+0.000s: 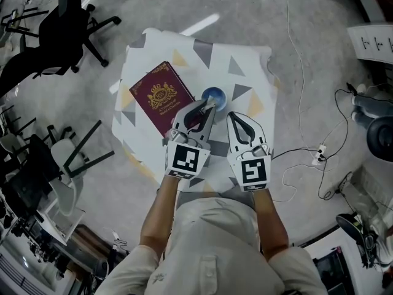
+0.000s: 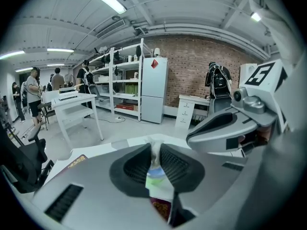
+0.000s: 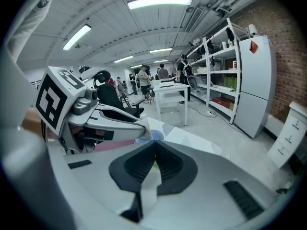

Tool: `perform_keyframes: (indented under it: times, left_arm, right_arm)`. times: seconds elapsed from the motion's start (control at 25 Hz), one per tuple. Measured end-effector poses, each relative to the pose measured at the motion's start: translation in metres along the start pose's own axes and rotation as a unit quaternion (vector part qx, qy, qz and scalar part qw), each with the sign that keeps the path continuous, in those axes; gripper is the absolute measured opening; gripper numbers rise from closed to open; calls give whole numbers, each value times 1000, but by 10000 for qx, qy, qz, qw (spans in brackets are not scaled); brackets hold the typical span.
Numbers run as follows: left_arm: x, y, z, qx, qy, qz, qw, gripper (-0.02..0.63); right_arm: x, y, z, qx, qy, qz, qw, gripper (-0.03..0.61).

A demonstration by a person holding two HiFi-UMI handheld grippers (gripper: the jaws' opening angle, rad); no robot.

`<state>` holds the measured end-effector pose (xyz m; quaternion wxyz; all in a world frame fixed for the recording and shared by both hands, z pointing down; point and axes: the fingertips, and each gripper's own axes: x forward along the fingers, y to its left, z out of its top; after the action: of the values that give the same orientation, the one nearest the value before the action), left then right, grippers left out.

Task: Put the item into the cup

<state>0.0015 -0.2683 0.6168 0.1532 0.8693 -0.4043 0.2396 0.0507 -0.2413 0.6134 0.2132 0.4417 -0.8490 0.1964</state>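
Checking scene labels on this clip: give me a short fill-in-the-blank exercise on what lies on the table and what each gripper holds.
1. The left gripper is shut on a pale thin item; the right gripper, jaws together, holds ____.
2. The burgundy booklet with a gold crest, lying left of the cup in the head view, is a ____.
3. The cup's colour is ____.

Missing words: nothing; passport; blue
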Motion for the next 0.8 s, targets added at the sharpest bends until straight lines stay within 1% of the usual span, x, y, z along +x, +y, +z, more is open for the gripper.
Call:
perform_keyframes:
  times: [0.12, 0.28, 0.8]
  left_arm:
    - [3, -1, -6, -13, 117, 10, 9999, 67]
    - [8, -3, -12, -34, 258, 4, 9997, 69]
    - [20, -5, -20, -41, 539, 45, 9985, 74]
  right_arm:
    - [3, 0, 2, -63, 17, 42, 10000, 8]
    - [5, -1, -1, -22, -14, 42, 10000, 8]
    - [8, 0, -4, 17, 3, 101, 9999, 8]
